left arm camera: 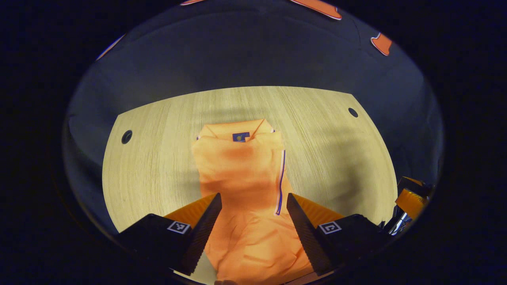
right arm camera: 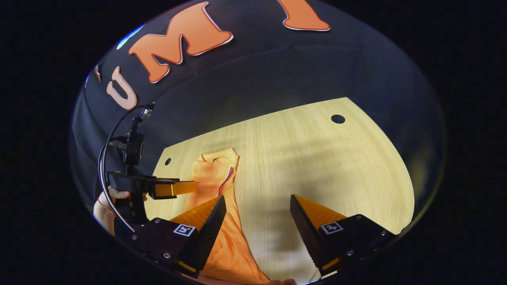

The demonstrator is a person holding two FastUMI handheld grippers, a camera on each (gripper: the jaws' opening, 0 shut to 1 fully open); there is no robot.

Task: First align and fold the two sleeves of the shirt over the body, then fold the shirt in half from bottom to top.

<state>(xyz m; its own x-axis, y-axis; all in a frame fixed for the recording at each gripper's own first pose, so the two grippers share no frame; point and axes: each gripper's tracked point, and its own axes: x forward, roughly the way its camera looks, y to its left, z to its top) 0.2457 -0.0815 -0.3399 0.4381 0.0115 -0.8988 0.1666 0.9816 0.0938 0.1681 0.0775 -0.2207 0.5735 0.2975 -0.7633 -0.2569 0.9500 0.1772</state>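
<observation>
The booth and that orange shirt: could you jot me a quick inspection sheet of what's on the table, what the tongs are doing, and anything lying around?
Surface: pale wooden table with small round holes.
Job's things: orange shirt lying in a narrow strip, collar at the far end, sleeves apparently folded in; bottom half not yet folded up.
Clutter: nothing seen.
Grippers: left tongs open above the shirt's lower part; right tongs open, over the shirt's edge and bare table.
Cables: black cable looping off the left tongs.
Surroundings: black cloth wall.

wooden table (left arm camera: 158,158) (round holes (left arm camera: 126,136)), black cloth (left arm camera: 237,51)
</observation>
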